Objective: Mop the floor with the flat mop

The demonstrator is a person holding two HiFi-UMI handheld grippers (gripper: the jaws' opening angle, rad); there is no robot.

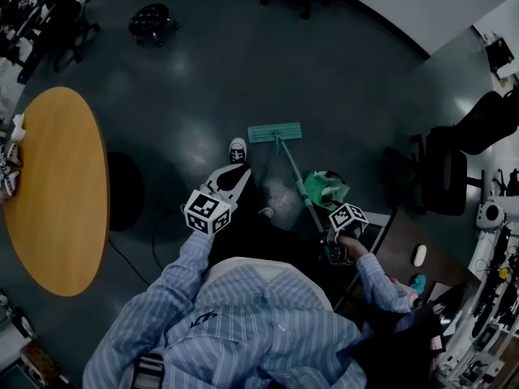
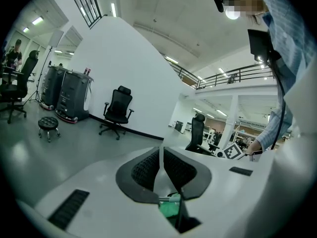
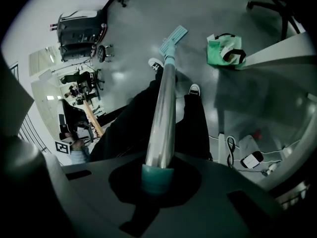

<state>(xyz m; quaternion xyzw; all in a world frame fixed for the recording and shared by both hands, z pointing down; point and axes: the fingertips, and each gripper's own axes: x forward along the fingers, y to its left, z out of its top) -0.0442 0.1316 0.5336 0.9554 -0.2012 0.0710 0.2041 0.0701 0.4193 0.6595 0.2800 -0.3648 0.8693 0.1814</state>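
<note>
**Checker:** Report the right jaws.

**Operator:** The jaws of my right gripper (image 3: 157,180) are closed on the handle (image 3: 163,113) of the flat mop (image 1: 292,171). They clamp its upper end, where the teal end cap (image 3: 157,171) sits. The metal tube runs away from the jaws and down.

**Checker:** Location of the mop head?

**Operator:** The mop head (image 1: 275,131) lies flat on the floor (image 1: 195,71), ahead of my feet. The handle slopes from it back to my right gripper. My shoe (image 1: 237,150) stands just beside the head's left end.

**Checker:** Report the left jaws.

**Operator:** The jaws of my left gripper (image 2: 161,170) are together, with only a thin slit between the pads and nothing held in it. This gripper is off the mop, to the left of the handle and above my left leg. It faces a black office chair (image 2: 118,110) in front of a white wall.

**Checker:** Surroundings?

**Operator:** A green bag (image 1: 326,189) sits on the floor just right of the handle, near the corner of a dark surface (image 1: 405,245) that carries a white mouse (image 1: 419,254). A round wooden surface (image 1: 57,185) stands well apart, at my left.
</note>
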